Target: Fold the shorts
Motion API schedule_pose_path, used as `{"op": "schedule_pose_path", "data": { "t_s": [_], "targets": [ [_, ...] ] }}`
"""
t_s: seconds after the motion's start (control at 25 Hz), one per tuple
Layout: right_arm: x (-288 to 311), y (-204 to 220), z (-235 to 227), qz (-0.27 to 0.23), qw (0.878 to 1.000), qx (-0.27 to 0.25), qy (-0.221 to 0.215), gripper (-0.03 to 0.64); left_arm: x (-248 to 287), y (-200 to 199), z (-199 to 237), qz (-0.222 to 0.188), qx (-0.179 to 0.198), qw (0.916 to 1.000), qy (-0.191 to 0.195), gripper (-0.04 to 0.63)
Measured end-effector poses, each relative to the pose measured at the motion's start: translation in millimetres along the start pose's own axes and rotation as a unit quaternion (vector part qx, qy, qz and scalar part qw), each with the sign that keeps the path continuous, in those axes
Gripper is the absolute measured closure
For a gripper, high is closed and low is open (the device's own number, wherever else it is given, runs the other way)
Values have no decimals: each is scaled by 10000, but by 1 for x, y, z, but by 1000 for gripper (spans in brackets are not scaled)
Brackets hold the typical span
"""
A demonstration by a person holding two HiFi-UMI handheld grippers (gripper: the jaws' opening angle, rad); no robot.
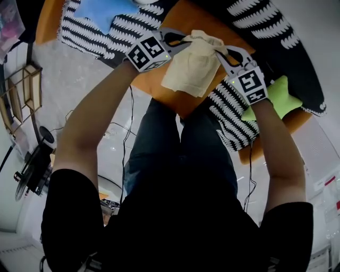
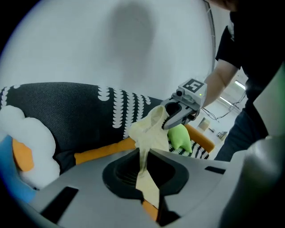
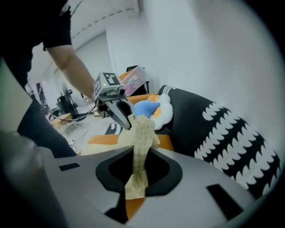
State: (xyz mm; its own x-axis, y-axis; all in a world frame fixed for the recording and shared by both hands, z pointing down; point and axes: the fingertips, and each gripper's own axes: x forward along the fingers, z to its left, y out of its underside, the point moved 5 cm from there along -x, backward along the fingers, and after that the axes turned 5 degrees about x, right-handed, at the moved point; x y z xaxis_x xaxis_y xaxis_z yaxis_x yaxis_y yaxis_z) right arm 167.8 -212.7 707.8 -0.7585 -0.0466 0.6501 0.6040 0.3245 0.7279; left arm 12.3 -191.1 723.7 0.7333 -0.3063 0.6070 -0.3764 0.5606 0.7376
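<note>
Cream shorts (image 1: 192,68) hang bunched between the two grippers, over the orange seat (image 1: 197,18) — one end in each. Left gripper (image 1: 185,38) has its jaws nearly together, pinching a fold of the cloth. Right gripper (image 1: 223,51) is likewise narrow, nipped on another fold. Green pillow (image 1: 280,95) lies just beside the right gripper — blue pillow (image 1: 109,11) sits beyond the left, against a black-and-white cushion (image 1: 90,34).

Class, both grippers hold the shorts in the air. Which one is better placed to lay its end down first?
Probably left. Both the left gripper and right gripper are shut on the shorts, but bare orange surface lies below the left; the right is by a green toy.
</note>
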Motion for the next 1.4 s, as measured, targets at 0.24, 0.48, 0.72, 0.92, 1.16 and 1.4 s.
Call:
{"op": "schedule_pose_path", "data": {
  "t_s": [0.24,0.48,0.72,0.92,1.16,1.4],
  "targets": [
    [11,21,53,317,9894,-1401,-197,571,-11,41,-36,503,882,9946,-204,551],
    [23,50,96,607,9701,-2302,-467,568,-12,76,-66,875,1542,9841,-115,551],
    [36,78,131,952,9579,-2563,-876,566,-18,112,-94,1090,1657,9800,147,551],
    [39,97,149,1238,9570,-2405,-1045,565,-20,131,-113,1143,1119,9859,490,525],
    [44,117,168,1697,9547,-2076,-1294,493,-21,142,-124,1163,625,9889,676,377],
    [43,135,183,2079,9514,-1741,-1460,414,-24,145,-140,1186,511,9894,667,347]
  ]
}}
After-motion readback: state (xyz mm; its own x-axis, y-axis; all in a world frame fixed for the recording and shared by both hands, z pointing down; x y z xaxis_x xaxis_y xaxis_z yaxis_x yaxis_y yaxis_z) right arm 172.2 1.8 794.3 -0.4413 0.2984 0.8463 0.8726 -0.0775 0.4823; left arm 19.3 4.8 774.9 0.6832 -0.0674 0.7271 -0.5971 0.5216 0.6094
